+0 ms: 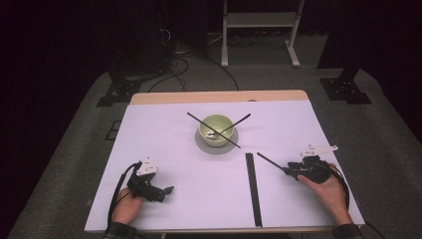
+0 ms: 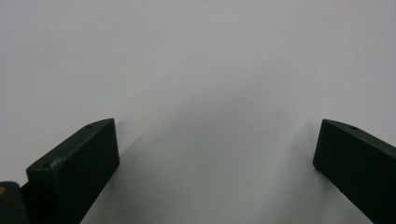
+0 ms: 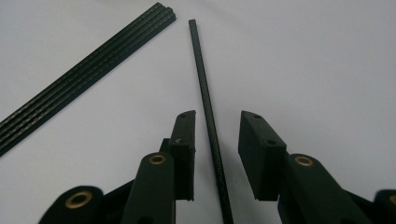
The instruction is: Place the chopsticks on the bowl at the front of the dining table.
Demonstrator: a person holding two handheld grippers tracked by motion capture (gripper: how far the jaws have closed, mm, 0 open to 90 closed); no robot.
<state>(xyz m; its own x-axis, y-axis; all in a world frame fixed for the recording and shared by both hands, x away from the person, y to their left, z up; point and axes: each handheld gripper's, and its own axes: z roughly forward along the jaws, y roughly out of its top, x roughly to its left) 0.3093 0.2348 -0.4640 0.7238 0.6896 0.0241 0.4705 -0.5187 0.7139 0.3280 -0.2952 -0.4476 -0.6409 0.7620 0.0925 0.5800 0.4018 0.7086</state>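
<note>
right gripper (image 3: 217,128): matte black, blocky jaws set either side of a thin rod, with gaps on both sides; the pads do not press on it, so nothing is gripped.
single rod (image 3: 205,102): slim, dark, straight, with a finely speckled surface; it lies flat on the table between the right jaws, its far end near the tip of the bundle.
rod bundle (image 3: 84,74): several dark ribbed rods lying flush side by side as a flat strip; in the high view it lies lengthwise just left of the right gripper (image 1: 287,171).
left gripper (image 2: 217,149): jaws spread wide, released, over bare table.
table (image 1: 164,144): smooth, pale, matte sheet with a wooden far edge.
bowl (image 1: 216,128): round, glossy, pale green, on a grey disc (image 1: 204,145), two rods crossed over its rim.
</note>
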